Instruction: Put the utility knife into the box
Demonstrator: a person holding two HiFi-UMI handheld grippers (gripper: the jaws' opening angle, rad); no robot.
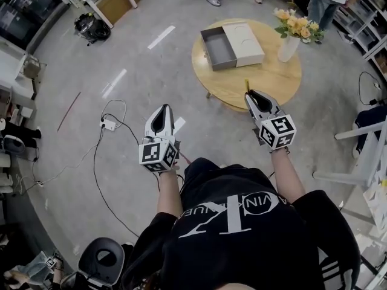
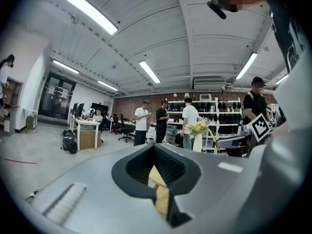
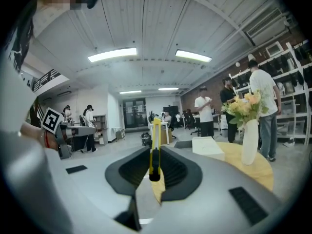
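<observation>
Right gripper (image 1: 250,94): jaws clenched on the utility knife (image 1: 247,86). In the right gripper view the knife (image 3: 156,130) is a slim yellow plastic bar with a black end, standing on edge between the ribbed black pads and projecting beyond the jaw tips. In the head view only a thin yellow sliver shows past the tips. It is held in the air at the near edge of the table (image 1: 266,80), well apart from the box (image 1: 217,48).

Left gripper (image 1: 164,107): jaws closed tip to tip with nothing between them. The left gripper view shows a hollow between the ribbed pads, through which pale wood is visible. It hangs over the floor, left of the table.

Both grippers have smooth grey shells. Each carries a white cube with black square markers at its near end, the right cube (image 1: 277,132) and the left cube (image 1: 158,154).

The table is round, with a light wood top. The box lies on its far left part. It is a shallow rectangular grey tray, open, with a flat white part (image 1: 243,41) touching its right side. A tall white vase (image 1: 287,48) of yellow and peach flowers (image 1: 296,24) stands upright to the right of the box.

The floor is smooth grey concrete. Black cables and a white power strip (image 1: 109,124) lie at the left.
</observation>
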